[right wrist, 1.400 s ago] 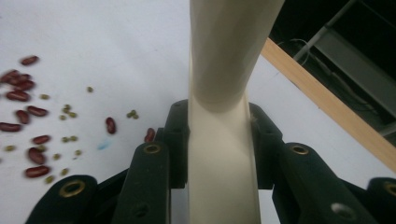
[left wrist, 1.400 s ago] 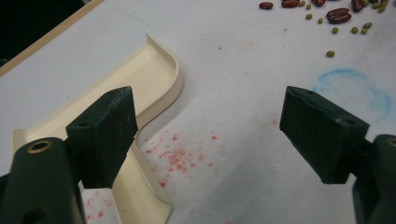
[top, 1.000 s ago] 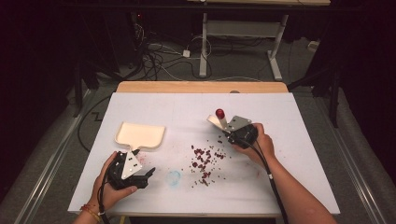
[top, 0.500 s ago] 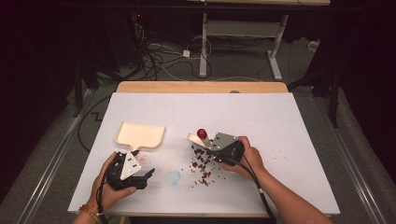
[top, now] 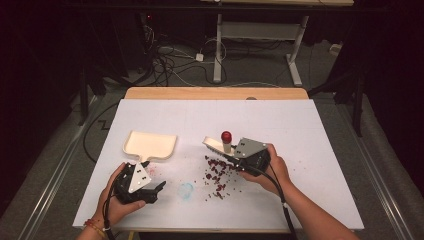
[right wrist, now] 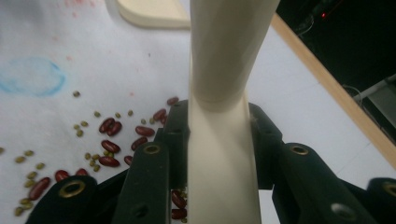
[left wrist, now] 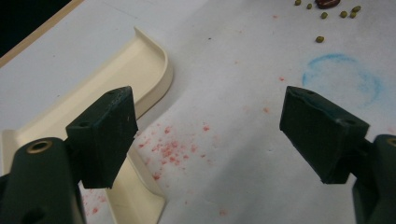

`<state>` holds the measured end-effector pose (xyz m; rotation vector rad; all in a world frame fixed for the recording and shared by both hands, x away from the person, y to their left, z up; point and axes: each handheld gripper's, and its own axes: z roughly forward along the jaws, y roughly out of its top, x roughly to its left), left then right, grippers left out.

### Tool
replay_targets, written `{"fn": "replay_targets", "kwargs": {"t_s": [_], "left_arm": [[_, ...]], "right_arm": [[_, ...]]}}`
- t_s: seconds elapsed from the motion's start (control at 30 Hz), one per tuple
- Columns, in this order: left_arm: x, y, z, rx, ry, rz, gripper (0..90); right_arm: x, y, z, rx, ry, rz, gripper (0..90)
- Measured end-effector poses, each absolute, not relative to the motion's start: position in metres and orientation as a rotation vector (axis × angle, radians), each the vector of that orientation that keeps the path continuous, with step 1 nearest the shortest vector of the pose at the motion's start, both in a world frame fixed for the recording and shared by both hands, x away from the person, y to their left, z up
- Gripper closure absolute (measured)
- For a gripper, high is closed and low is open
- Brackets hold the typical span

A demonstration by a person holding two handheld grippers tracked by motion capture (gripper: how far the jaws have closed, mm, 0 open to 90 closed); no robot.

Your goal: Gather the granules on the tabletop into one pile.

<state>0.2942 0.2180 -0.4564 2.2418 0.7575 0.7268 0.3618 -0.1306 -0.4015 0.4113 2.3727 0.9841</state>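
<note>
A cream dustpan (top: 150, 145) lies flat at the table's left, its handle toward me. Red and green beans (top: 216, 175) are scattered at the middle. My right gripper (top: 227, 155) is shut on the handle of a cream hand tool (top: 214, 145) with a red knob (top: 226, 136), held just above the far edge of the beans. In the right gripper view the cream handle (right wrist: 219, 70) runs up between the jaws of that gripper (right wrist: 219, 116), with beans (right wrist: 112, 135) below it. My left gripper (top: 156, 185) stands open by the dustpan's handle; its view shows the gripper (left wrist: 210, 116) holding nothing and the dustpan (left wrist: 116, 84) at left.
A blue chalk ring (top: 185, 190) marks the white table (top: 310, 130) between the two grippers. Faint red stains (left wrist: 170, 149) lie near the dustpan's handle. A wooden strip (top: 215, 93) edges the far side, with cables and desk legs on the floor beyond.
My right gripper has carried the cream tool leftward from the table's right half to the bean pile. The left gripper and the dustpan have stayed put.
</note>
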Motion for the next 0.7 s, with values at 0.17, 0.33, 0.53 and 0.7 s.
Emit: {"fn": "replay_targets", "kwargs": {"t_s": [0.17,0.33,0.53,0.7], "left_arm": [[0.294,0.218,-0.456,2.24,0.758,0.734,18.1],[0.295,0.224,-0.454,2.217,0.784,0.75,17.8],[0.3,0.239,-0.451,2.162,0.853,0.793,17.7],[0.301,0.247,-0.449,2.116,0.901,0.781,17.6]], "right_arm": [[0.345,-0.136,-0.383,0.416,2.384,1.121,67.8],[0.321,-0.126,-0.383,0.375,2.511,1.233,67.7],[0.3,-0.108,-0.402,0.336,2.713,1.295,67.7],[0.301,-0.099,-0.418,0.353,2.795,1.282,67.7]]}}
